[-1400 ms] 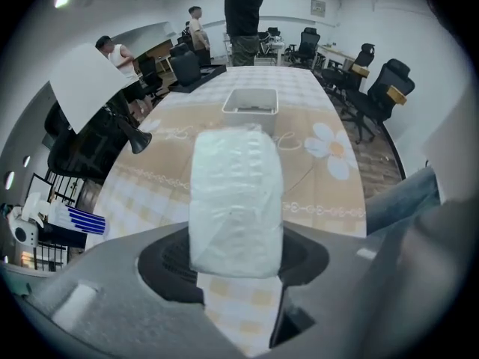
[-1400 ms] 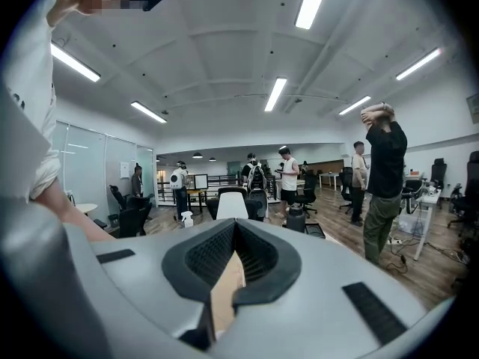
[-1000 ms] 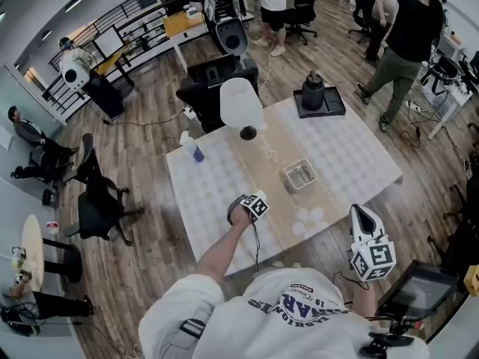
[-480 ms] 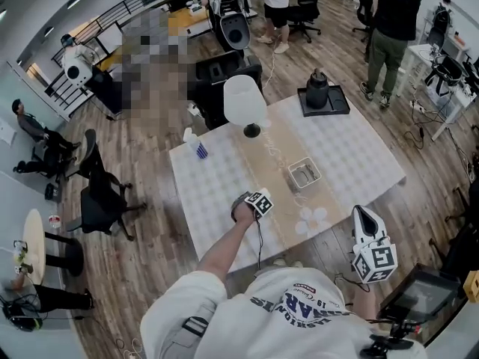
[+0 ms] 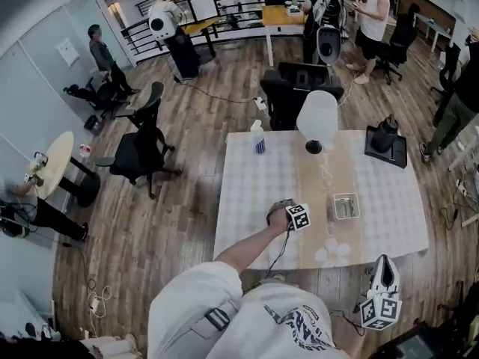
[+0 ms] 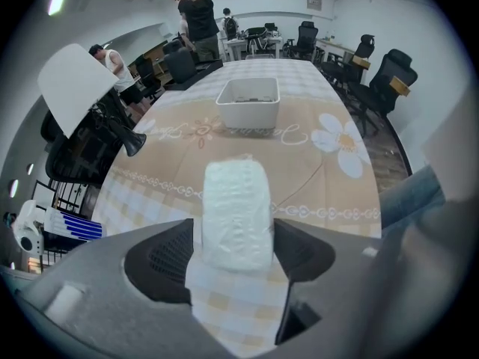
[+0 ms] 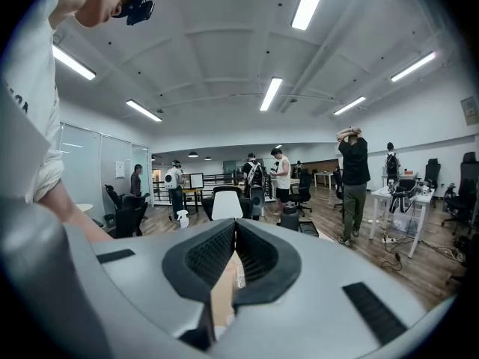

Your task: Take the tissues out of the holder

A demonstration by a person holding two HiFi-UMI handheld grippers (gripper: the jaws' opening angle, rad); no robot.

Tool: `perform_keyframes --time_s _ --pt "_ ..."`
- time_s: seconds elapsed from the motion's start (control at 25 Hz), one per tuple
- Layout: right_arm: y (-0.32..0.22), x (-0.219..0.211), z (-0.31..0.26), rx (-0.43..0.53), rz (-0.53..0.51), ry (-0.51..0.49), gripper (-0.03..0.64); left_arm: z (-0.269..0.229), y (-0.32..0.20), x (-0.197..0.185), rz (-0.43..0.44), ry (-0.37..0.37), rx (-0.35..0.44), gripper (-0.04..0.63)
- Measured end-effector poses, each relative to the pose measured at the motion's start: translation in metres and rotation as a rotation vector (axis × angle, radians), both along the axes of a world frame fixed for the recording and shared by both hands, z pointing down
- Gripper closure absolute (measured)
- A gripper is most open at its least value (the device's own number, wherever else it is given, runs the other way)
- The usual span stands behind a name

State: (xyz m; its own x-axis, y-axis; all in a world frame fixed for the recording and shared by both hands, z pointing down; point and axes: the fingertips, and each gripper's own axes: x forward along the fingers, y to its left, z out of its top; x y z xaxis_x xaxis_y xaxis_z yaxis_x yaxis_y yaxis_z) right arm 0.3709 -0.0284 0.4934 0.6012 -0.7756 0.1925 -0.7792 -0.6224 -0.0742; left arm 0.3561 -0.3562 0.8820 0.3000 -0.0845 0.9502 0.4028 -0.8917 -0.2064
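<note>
A white plastic-wrapped tissue packet (image 6: 236, 204) is seen lying flat on the checked white tablecloth (image 5: 251, 193), at the edge of a beige floral runner (image 6: 329, 178). It is flanked by the jaws of the left gripper (image 6: 234, 234), which are opening, their pads no longer pressed on it. The white rectangular holder (image 6: 248, 100) is set well beyond, on the runner. The right gripper (image 7: 235, 230) is held off the table's near edge, its jaws pressed together on nothing.

The checked table (image 5: 247, 193) bears a beige runner (image 5: 314, 193), lamp (image 5: 317, 118), spray bottle (image 5: 258, 137), black tray (image 5: 400, 157), holder (image 5: 346, 206) — and a tissue pack (image 6: 236, 212).
</note>
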Motion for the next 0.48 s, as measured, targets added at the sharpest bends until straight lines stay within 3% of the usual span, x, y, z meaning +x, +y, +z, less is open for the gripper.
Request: perform_keyframes --time_s 0.24,0.48 --pt "-0.01 -0.002 0.004 0.016 -0.036 -0.014 0.607 -0.049 0.013 -0.002 0.047 0.092 0.009 0.249" --pt "-0.047 -0.003 0.009 0.015 -0.139 -0.02 0.607 -0.152 0.02 -0.002 0.009 0.407 0.028 0.25"
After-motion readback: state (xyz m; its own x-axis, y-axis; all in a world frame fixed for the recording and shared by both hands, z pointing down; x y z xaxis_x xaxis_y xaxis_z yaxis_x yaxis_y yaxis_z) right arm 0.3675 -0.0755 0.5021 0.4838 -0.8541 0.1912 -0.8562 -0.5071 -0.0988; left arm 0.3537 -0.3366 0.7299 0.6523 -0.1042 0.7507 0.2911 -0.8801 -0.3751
